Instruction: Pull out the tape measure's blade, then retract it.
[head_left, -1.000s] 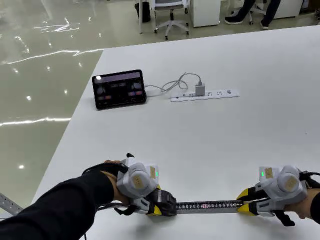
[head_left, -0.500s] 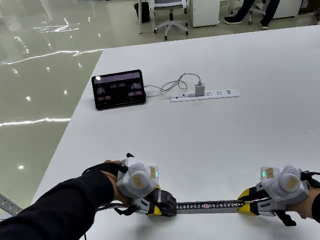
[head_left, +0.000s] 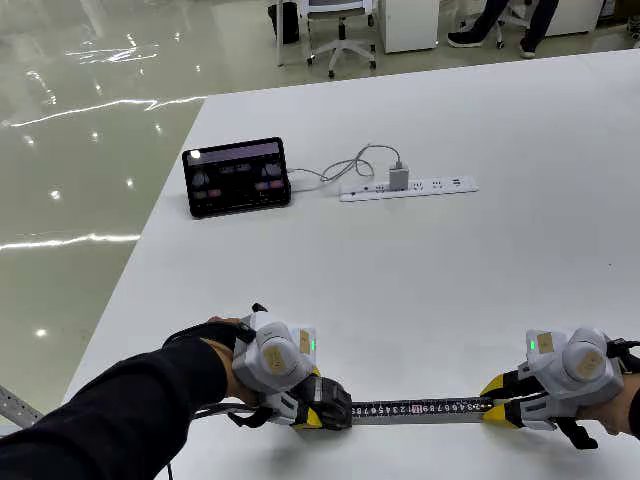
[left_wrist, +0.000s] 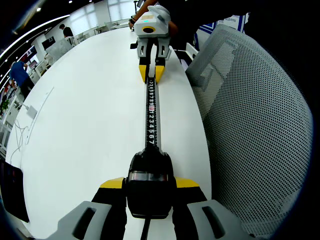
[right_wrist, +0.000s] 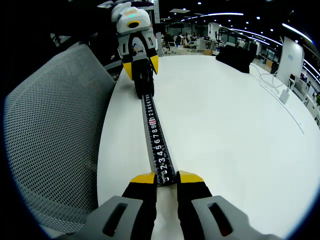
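A black tape measure case (head_left: 326, 403) lies near the table's front edge, and my left gripper (head_left: 312, 412) is shut on it. In the left gripper view the case (left_wrist: 149, 182) sits between the yellow-tipped jaws. Its numbered blade (head_left: 420, 408) runs flat along the table to the right. My right gripper (head_left: 493, 400) is shut on the blade's end. The blade (right_wrist: 158, 145) stretches away from my right gripper (right_wrist: 165, 178) toward the case (right_wrist: 144, 80). From the left side, the blade (left_wrist: 150, 115) leads to the right gripper (left_wrist: 151, 73).
A dark tablet (head_left: 237, 176) stands at the table's back left, wired to a white power strip (head_left: 408, 187) with a charger. A mesh office chair (left_wrist: 250, 130) sits close beside the table's front edge. An office chair (head_left: 340, 25) stands on the floor beyond.
My right gripper has moved a little to the right, drawing out slightly more blade. The left gripper and case have stayed put.
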